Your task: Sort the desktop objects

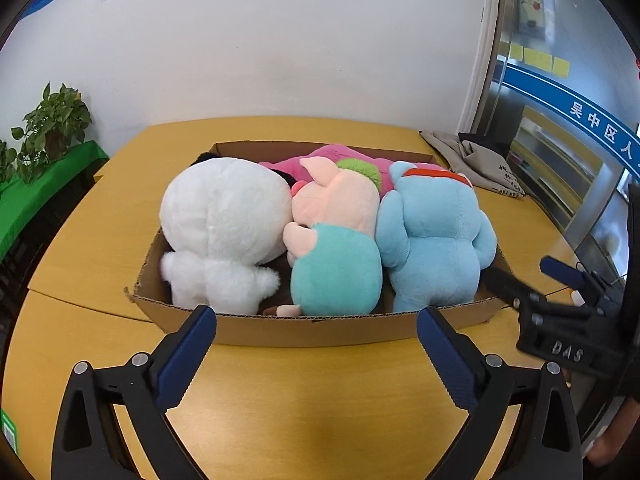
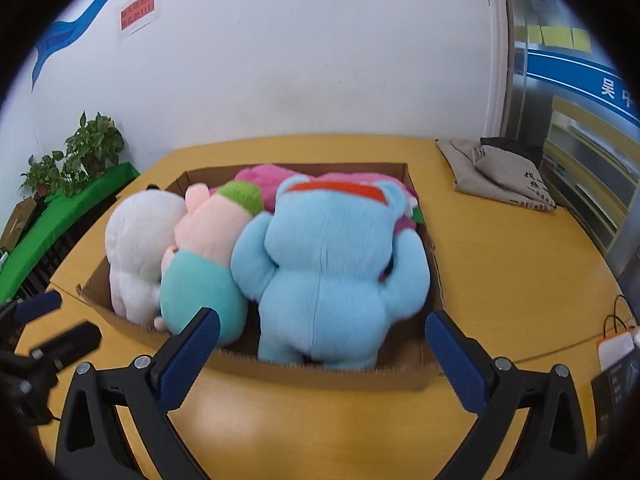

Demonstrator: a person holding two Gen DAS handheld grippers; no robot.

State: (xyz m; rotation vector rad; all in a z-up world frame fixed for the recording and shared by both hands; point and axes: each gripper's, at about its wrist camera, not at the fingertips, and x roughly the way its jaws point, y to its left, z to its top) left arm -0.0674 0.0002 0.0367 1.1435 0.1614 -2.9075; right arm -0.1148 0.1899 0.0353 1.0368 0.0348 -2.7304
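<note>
White plush (image 1: 224,224), light-blue plush (image 1: 432,240), brown cardboard box (image 1: 320,330), yellow table (image 1: 320,408).

Office or public service room: white wall (image 2: 300,60) with a red notice (image 2: 137,13) behind the wooden table (image 2: 520,264); sticky notes (image 2: 556,36) on glazed partition at right.

One cardboard box (image 1: 312,330) on one table (image 1: 320,400), four plush toys in it: white (image 1: 224,220), pink-and-teal (image 1: 336,240), blue (image 1: 432,236), magenta (image 1: 332,154) (mostly hidden, could be more underneath). One grey cloth bag (image 1: 476,160), two potted plants (image 2: 96,148) (image 2: 42,174). Two grippers: left (image 1: 316,360), right (image 2: 322,364).
</note>
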